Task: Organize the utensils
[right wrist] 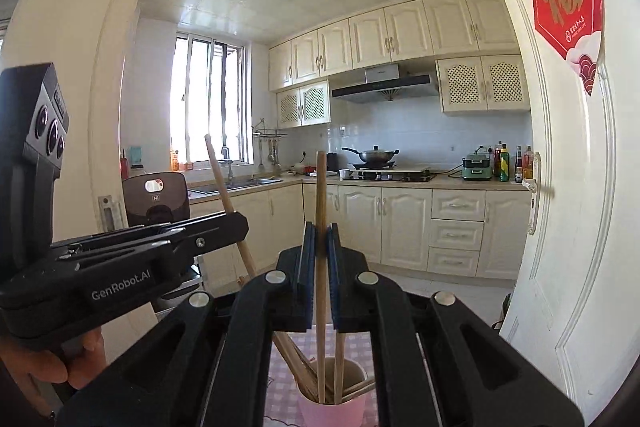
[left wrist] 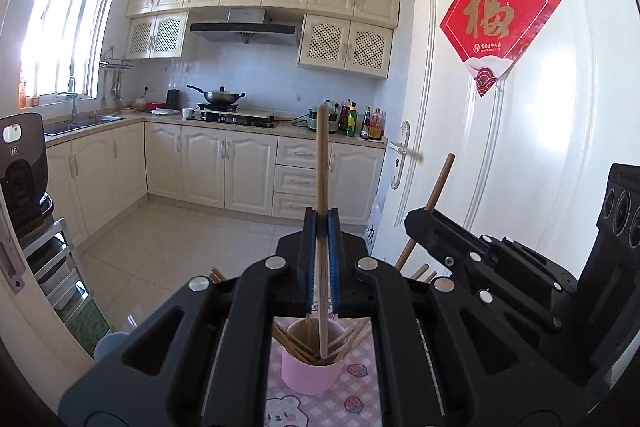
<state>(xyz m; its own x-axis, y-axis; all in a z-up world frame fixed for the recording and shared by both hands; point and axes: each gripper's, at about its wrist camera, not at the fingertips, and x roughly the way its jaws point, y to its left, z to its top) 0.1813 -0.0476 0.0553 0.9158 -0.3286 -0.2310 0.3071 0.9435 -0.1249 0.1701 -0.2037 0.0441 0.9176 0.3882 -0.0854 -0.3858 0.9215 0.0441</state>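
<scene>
From the left wrist, the left gripper (left wrist: 322,223) pinches one chopstick (left wrist: 321,163) upright above the pink cup (left wrist: 308,375).

From the right wrist, the right gripper (right wrist: 320,239) squeezes another chopstick (right wrist: 320,195) over that cup (right wrist: 332,411).

I see two wooden chopsticks (left wrist: 321,163) (right wrist: 320,195) standing nearly upright above the pink cup (left wrist: 310,373), their lower ends among other chopsticks (left wrist: 352,337) leaning inside it.
</scene>
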